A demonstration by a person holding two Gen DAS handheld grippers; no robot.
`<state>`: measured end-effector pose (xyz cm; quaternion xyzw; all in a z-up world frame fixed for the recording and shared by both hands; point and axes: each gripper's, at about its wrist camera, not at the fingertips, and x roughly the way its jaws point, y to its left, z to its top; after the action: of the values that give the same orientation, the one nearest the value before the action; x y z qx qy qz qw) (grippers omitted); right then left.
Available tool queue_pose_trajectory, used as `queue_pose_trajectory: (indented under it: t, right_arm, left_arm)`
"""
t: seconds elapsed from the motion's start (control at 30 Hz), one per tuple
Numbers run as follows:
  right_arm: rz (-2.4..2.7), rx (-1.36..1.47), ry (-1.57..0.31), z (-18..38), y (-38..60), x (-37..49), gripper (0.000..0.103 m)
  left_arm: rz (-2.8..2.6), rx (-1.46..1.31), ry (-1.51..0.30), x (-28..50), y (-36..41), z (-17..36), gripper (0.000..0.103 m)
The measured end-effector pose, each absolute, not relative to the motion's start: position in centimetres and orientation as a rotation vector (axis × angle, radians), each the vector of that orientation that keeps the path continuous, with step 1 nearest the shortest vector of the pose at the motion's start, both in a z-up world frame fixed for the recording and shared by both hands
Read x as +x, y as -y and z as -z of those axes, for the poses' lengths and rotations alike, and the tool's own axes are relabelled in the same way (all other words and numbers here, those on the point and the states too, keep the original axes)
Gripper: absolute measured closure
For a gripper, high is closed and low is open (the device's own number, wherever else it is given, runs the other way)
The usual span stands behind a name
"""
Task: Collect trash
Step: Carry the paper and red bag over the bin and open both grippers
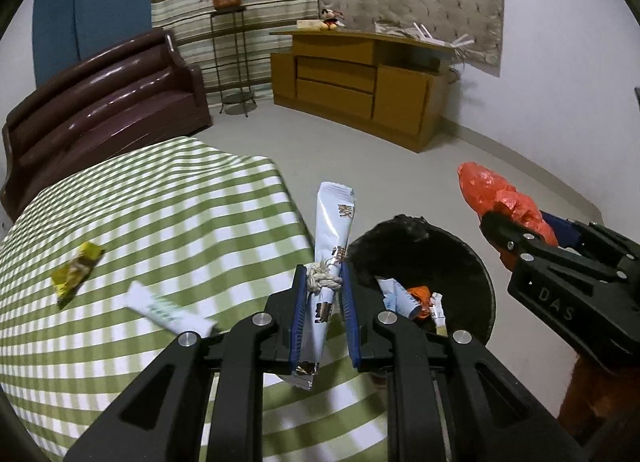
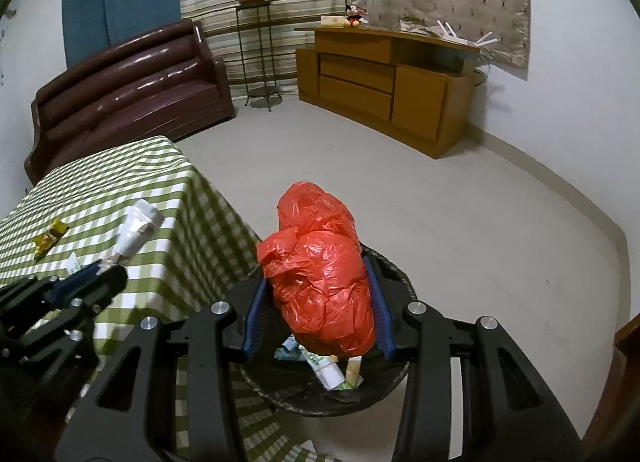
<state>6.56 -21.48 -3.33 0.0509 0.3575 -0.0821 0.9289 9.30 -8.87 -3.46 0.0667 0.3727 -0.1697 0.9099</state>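
Note:
My left gripper is shut on a long white snack wrapper with a knotted bit of string at its middle, held near the table's corner beside the black trash bin. A crumpled red plastic bag sits between the blue pads of my right gripper, which is shut on it right above the bin. The bin holds several wrappers and an orange scrap. On the green checked tablecloth lie a yellow wrapper and a white packet.
The table stands left of the bin, with bare grey floor beyond. A brown sofa is at the back left, a plant stand by the striped curtain, and a wooden cabinet along the far wall.

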Motion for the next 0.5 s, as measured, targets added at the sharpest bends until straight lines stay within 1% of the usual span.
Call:
queue_pose_trajectory:
  t: [0.4, 0.47, 0.5]
  right_arm:
    - [0.188, 0.142, -0.734, 4.2, 23.3, 7.1, 0.06]
    - [0.188, 0.147, -0.733, 4.3, 23.5, 7.2, 0.058]
    - [0.19, 0.147, -0.733, 4.3, 23.6, 7.2, 0.055]
  left_arm:
    - [0.366, 0.188, -0.791, 10.3, 12.4, 4.4, 0.084]
    - [0.364, 0.197, -0.79, 10.4, 12.7, 4.5, 0.083]
    - [0.364, 0.202, -0.791, 10.6, 12.9, 4.5, 0.082]
